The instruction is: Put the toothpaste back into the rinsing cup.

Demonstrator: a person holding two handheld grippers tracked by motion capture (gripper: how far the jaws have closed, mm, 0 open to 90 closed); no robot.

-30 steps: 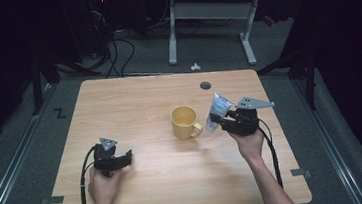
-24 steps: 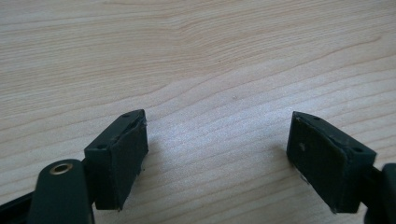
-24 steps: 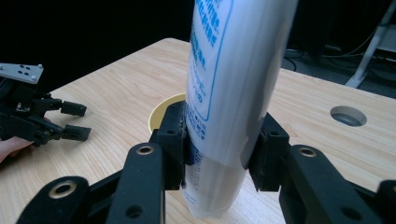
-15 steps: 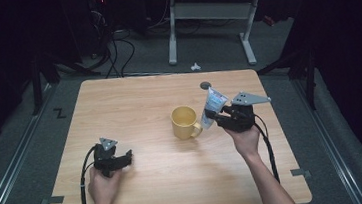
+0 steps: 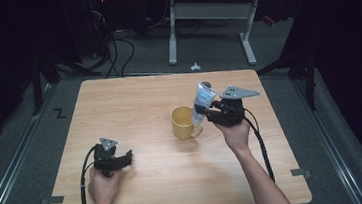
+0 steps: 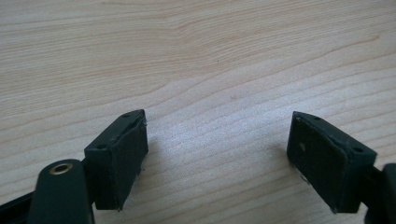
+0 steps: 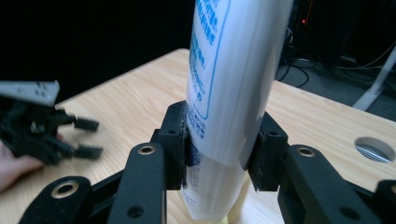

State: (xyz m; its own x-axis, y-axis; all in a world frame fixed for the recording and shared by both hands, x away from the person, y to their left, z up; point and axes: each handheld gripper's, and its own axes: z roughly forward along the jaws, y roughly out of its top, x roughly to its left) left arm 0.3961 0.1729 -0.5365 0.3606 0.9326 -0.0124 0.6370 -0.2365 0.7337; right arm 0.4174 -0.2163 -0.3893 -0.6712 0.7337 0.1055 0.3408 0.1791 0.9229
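Pale, light-brown wooden table top (image 5: 143, 100) with fine darker grain lines running across it. Plain yellow ceramic mug (image 5: 183, 122), no pattern. White plastic squeeze tube (image 7: 233, 84) with blue print and a thin blue outline box on its face, paler and slightly translucent at the lower end. Matte black two-jaw left gripper (image 6: 217, 158) with a brass-coloured rivet. Matte black right gripper (image 7: 219, 144) with brass-coloured rivets, topped by a grey three-cornered plate (image 5: 239, 92). Grey floor (image 5: 332, 132) around the table.
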